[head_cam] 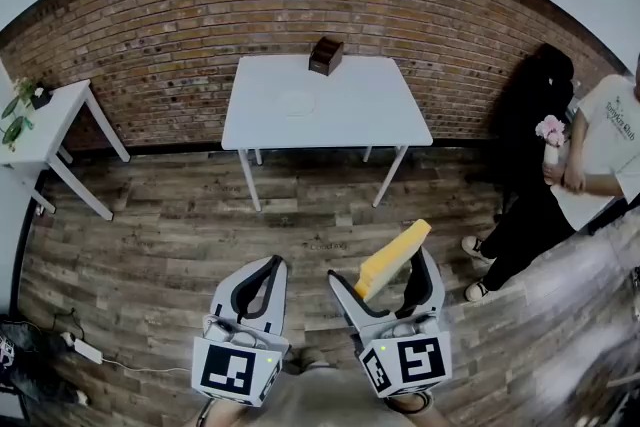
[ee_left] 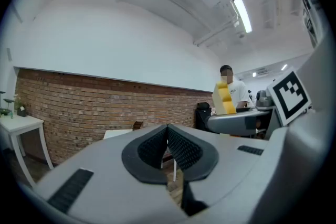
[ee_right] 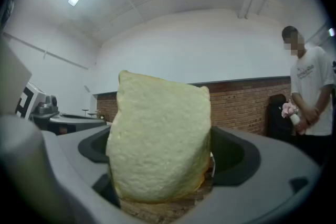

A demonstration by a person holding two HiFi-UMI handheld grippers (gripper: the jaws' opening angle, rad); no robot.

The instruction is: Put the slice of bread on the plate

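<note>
My right gripper (head_cam: 385, 275) is shut on the slice of bread (head_cam: 393, 260), which stands upright between its jaws and sticks out past the tips. In the right gripper view the pale slice (ee_right: 160, 144) fills the gap and hides most of the pads. Beside it, my left gripper (head_cam: 265, 267) is shut with nothing in it, its dark ribbed pads (ee_left: 176, 145) meeting. A faint white plate (head_cam: 297, 102) lies on the white table (head_cam: 370, 115) across the wooden floor, well ahead of both grippers. From the left gripper view the bread (ee_left: 226, 98) shows to the right.
A small brown box (head_cam: 325, 55) sits at the table's far edge by the brick wall. A person (head_cam: 600, 145) stands at the right holding pink flowers, near a black bag (head_cam: 540, 85). A white side table (head_cam: 50, 130) with plants is at the left; a power strip (head_cam: 88, 351) lies on the floor.
</note>
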